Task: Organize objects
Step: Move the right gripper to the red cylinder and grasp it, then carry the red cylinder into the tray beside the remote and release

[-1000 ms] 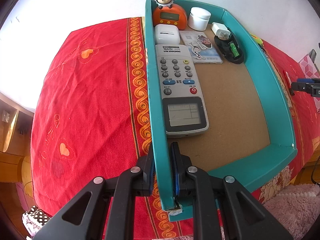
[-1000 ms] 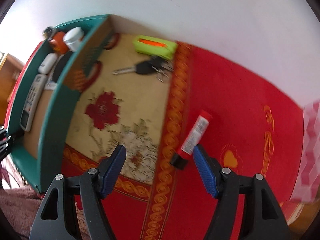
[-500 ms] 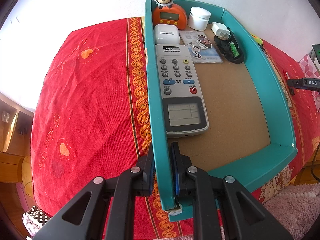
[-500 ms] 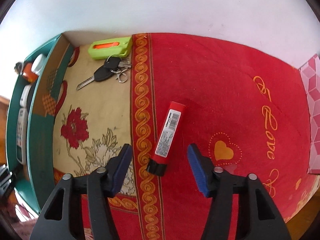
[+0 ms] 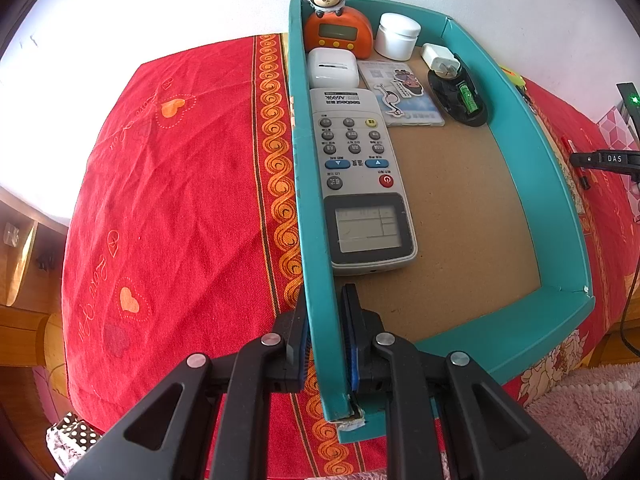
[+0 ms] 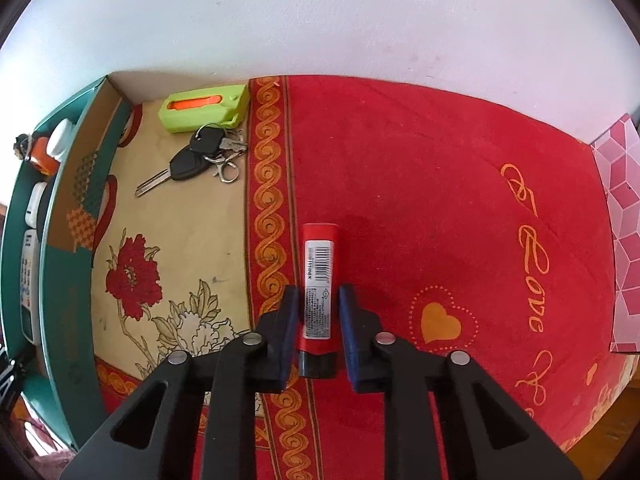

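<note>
Currently mid-pick on the red glue stick (image 6: 318,296): right gripper (image 6: 319,334) fingers straddle its lower half, narrow gaps either side, not visibly clamped yet. It lies on the red tablecloth (image 6: 420,200), well right of the teal tray (image 5: 532,184). Left gripper (image 5: 325,332) is closed on the tray's left wall near the front corner, steadying it. Next, I'd say: close, lift, carry into the tray's bare floor beside the remote (image 5: 360,184).
</note>
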`<state>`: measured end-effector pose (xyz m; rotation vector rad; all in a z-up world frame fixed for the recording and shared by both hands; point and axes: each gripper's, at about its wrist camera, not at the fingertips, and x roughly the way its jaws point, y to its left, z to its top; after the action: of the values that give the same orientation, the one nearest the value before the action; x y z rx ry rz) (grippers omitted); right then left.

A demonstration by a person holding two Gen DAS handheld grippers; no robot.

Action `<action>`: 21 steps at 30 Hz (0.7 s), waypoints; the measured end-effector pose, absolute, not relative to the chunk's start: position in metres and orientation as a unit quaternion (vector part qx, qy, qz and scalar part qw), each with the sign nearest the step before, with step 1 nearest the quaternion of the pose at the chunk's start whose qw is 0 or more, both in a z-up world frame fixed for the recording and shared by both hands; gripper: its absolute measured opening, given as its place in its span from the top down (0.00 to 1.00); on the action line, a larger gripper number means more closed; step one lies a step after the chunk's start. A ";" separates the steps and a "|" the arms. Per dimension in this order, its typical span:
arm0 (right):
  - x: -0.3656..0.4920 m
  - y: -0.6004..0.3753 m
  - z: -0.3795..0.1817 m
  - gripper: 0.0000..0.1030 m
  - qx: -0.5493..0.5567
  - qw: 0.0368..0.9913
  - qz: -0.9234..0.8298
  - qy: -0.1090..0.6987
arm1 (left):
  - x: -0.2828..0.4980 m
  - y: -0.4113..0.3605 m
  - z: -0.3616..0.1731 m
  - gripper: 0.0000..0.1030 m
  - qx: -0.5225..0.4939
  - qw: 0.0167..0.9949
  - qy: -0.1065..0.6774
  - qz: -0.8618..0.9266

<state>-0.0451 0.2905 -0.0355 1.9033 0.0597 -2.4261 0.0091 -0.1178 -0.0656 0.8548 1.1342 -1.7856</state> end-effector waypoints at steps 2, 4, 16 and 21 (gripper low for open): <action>-0.042 0.283 -0.034 0.79 0.618 0.043 -0.785 0.017 | 0.009 -0.118 -0.066 0.87 0.340 0.417 0.452 -0.711; -0.038 0.274 -0.032 0.79 0.617 0.060 -0.785 0.020 | 0.009 -0.118 -0.066 0.87 0.340 0.418 0.453 -0.711; -0.027 0.234 -0.033 0.78 0.620 0.090 -0.778 0.046 | 0.008 -0.120 -0.065 0.87 0.336 0.422 0.455 -0.709; -0.024 0.227 -0.033 0.77 0.621 0.092 -0.776 0.051 | 0.007 -0.120 -0.065 0.87 0.334 0.425 0.457 -0.707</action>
<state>-0.0238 0.2268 -0.0328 1.8450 0.1506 -2.3058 0.0073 -0.1198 -0.0654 0.8342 1.1425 -1.7674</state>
